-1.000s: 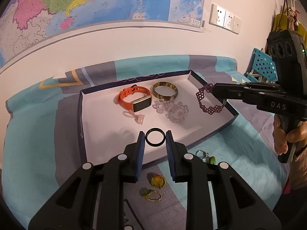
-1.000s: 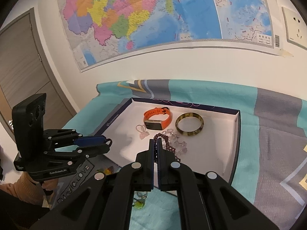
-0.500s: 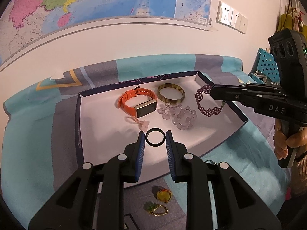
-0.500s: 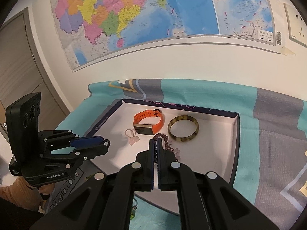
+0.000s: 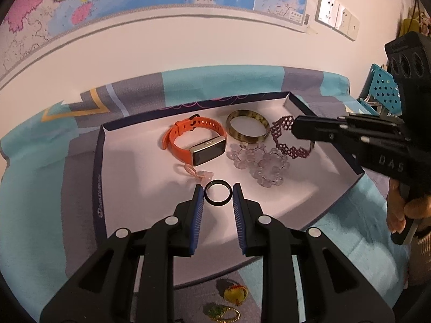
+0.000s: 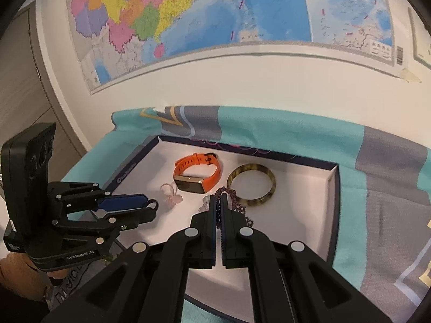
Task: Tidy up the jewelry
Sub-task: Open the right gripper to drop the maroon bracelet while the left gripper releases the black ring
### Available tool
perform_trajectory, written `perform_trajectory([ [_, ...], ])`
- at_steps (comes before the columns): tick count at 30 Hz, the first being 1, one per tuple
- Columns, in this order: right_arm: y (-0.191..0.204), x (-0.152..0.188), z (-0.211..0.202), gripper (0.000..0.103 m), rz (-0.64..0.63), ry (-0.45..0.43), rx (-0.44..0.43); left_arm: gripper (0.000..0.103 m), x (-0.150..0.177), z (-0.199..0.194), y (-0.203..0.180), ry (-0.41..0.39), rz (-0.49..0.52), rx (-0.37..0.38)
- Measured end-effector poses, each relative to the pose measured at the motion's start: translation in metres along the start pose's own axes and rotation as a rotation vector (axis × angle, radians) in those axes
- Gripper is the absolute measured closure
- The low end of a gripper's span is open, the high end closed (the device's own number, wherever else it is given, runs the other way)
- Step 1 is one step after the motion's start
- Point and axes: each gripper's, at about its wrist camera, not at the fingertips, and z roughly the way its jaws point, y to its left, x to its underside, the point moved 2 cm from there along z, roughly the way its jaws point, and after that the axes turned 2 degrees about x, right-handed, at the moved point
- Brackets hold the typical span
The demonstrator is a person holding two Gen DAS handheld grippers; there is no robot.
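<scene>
Two grippers carried jewelry over the shallow white-lined tray (image 5: 102, 161).

The left gripper (image 5: 217, 196) was clamped on a thin black ring (image 5: 217, 194) above the tray floor. The right gripper (image 6: 218, 204) was pressed together on a dark purple beaded bracelet (image 5: 285, 140) that hung near the mottled olive bangle (image 6: 252, 184) and the orange-strapped watch (image 5: 195, 141).

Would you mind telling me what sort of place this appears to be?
Probably a room at home or a small office: a wall map, wall sockets, and a patterned cloth under a jewelry tray.

Orange watch (image 5: 195, 140); black ring (image 5: 217, 192); maroon bracelet (image 5: 288, 141).
</scene>
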Motion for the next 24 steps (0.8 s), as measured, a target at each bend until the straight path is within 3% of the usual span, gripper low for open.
perform_trajectory([
  [14, 0.012, 0.009, 0.025, 0.101, -0.033, 0.066, -0.002, 0.080, -0.002, 0.023, 0.003, 0.043, -0.006, -0.009],
  [24, 0.007, 0.010, 0.015, 0.092, -0.004, 0.050, -0.017, 0.080, 0.000, 0.024, 0.003, 0.037, -0.013, -0.001],
])
